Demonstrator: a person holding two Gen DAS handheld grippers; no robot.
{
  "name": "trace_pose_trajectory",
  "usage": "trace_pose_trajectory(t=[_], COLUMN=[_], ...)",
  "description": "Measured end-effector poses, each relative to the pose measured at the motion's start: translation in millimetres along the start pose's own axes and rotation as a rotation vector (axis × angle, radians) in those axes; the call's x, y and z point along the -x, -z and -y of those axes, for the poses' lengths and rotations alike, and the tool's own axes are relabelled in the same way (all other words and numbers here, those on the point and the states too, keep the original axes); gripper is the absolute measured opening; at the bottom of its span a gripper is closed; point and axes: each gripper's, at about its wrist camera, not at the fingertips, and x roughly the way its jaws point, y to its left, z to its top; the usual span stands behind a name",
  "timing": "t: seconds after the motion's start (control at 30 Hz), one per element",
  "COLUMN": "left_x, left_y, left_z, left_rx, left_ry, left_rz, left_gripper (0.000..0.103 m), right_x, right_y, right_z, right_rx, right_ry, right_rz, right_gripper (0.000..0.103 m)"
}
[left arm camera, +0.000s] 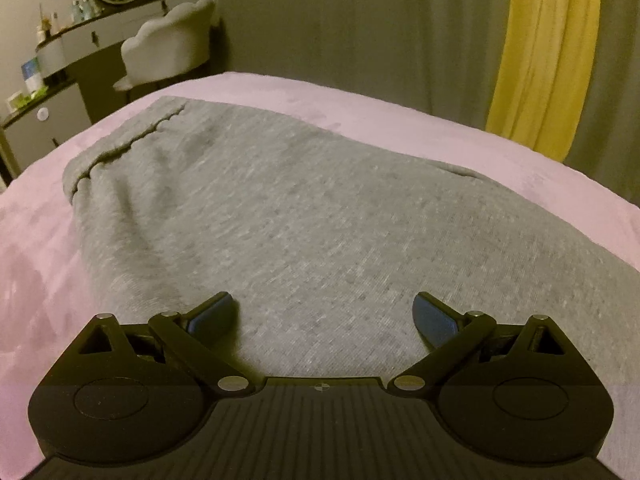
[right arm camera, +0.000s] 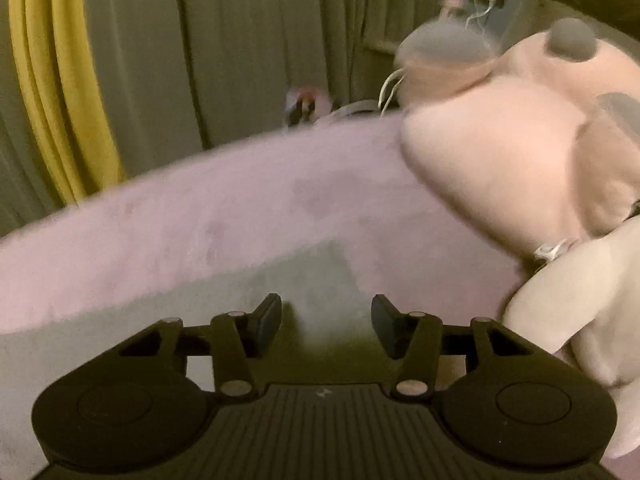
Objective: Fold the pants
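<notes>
Left claw gapes wide over the grey pants, nothing in it; right claw half-spread, empty, above their edge. Pants lie flat on the pink bed, so I'd guess between folds; next needs pinching an edge

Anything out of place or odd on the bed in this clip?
Nothing stands out. The grey knit pants lie fairly flat on the pink plush blanket, lightly rumpled at their left edge. A large pink plush toy sits at the blanket's far right, apart from the pants.
</notes>
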Motion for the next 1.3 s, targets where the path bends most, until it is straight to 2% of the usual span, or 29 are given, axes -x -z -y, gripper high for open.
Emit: trace_pose_trajectory(t=[0.03,0.1,0.27,0.33,0.37,0.4,0.5,0.57,0.6,0.77,0.93,1.07,1.2,1.3], left_x=[-0.5,-0.1,3.2,6.5,7.9,9.6,16.8,21.8,23.8,31.5,44.5,47.1,42.0,42.2], left_y=[-0.1,0.4,1.0,1.3,1.4,1.3,2.4,2.8,2.9,4.3,8.3,12.7,14.5,14.4], left_z=[0.3,1.1,0.6,0.2,0.3,0.3,-0.1,0.5,1.2,7.8,7.3,12.6,16.1,15.3], left_rx=[-0.002,-0.004,-0.001,-0.002,-0.004,-0.007,-0.014,-0.016,-0.018,-0.049,-0.044,-0.045,-0.062,-0.055], left_ry=[-0.001,0.003,0.003,0.003,0.002,-0.003,-0.002,0.006,0.015,0.04,0.102,0.142,0.14,0.188], left_rz=[0.002,0.003,-0.001,0.002,0.005,0.01,0.033,0.046,0.051,0.052,0.053,0.026,0.002,-0.005], left_gripper=[0.1,0.1,0.1,0.1,0.1,0.1,0.1,0.1,0.1,0.1,0.1,0.1,0.1,0.1], right_x=[11.6,27.3,47.1,40.6,37.3,40.3,68.7,84.2,88.1,96.5,94.9,92.3,96.9,97.0], right_y=[3.4,14.6,63.7,80.0,85.6,87.5,79.0,77.9,80.3,110.8,140.7,139.3,137.5,135.7], right_z=[10.1,16.0,21.5,30.7,38.5,44.5,44.7,50.9,52.7,81.7,110.2,108.5,104.9,102.2], right_rx=[-0.059,-0.093,-0.131,-0.149,-0.152,-0.155,-0.108,-0.148,-0.172,-0.317,-0.538,-0.546,-0.539,-0.518], right_ry=[-0.063,-0.11,-0.225,-0.193,-0.174,-0.158,0.054,0.059,0.052,0.046,-0.029,-0.031,-0.018,-0.015], right_rz=[-0.015,-0.044,-0.191,-0.244,-0.246,-0.219,-0.078,-0.047,-0.05,-0.116,-0.139,-0.134,-0.135,-0.137], right_gripper=[0.051,0.051,0.053,0.061,0.06,0.053,0.052,0.063,0.072,0.072,0.069,0.069,0.069,0.069])
